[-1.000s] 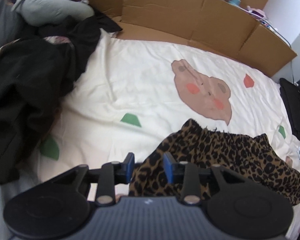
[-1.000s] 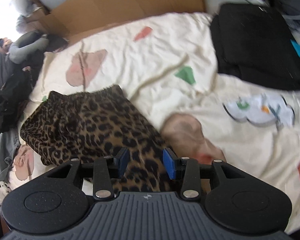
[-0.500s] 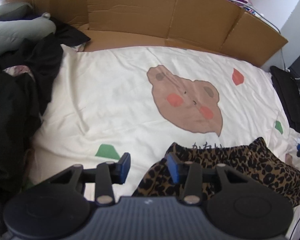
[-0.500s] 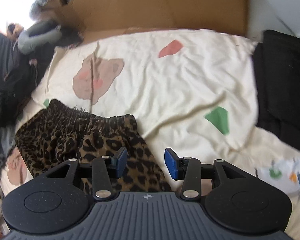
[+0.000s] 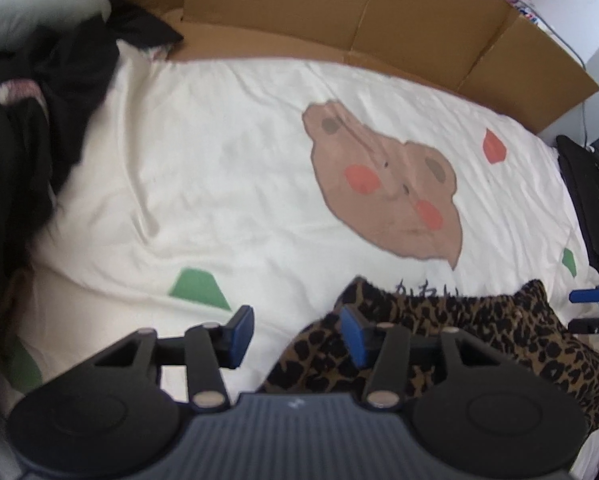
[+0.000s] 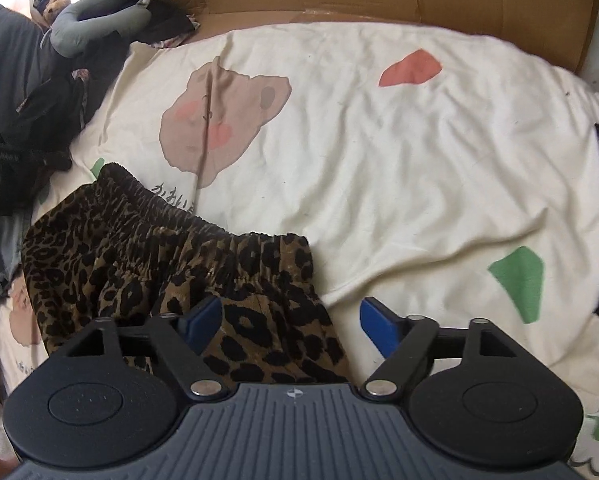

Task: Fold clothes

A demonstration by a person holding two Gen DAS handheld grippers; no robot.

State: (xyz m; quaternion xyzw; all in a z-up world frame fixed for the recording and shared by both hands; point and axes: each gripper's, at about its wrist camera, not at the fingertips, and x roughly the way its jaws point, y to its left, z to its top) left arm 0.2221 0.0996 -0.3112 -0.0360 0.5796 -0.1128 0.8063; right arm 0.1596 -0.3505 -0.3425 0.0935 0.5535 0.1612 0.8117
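Note:
A leopard-print garment point(image 6: 171, 264) with a gathered elastic waistband lies flat on the cream bear-print sheet point(image 5: 227, 168). In the left wrist view its left corner point(image 5: 323, 344) lies by the right finger. My left gripper point(image 5: 297, 334) hangs just above it, jaws opening, pads off the cloth. My right gripper point(image 6: 291, 326) is over the garment's right corner, jaws opening wide. The cloth lies under its left pad point(image 6: 201, 322) and the sheet under the other. Nothing is pinched. The right gripper's fingertips point(image 5: 583, 296) show at the right edge of the left wrist view.
A heap of black clothes point(image 5: 27, 128) and a grey neck pillow point(image 6: 95, 24) crowd the left side of the bed. Cardboard panels point(image 5: 339, 20) stand along the back. A dark folded item point(image 5: 591, 208) lies at the right edge.
Both pairs of jaws have widened and come off the leopard cloth, the right one most. The garment has dropped from bunched to lying spread on the sheet. Both grippers sank lower.

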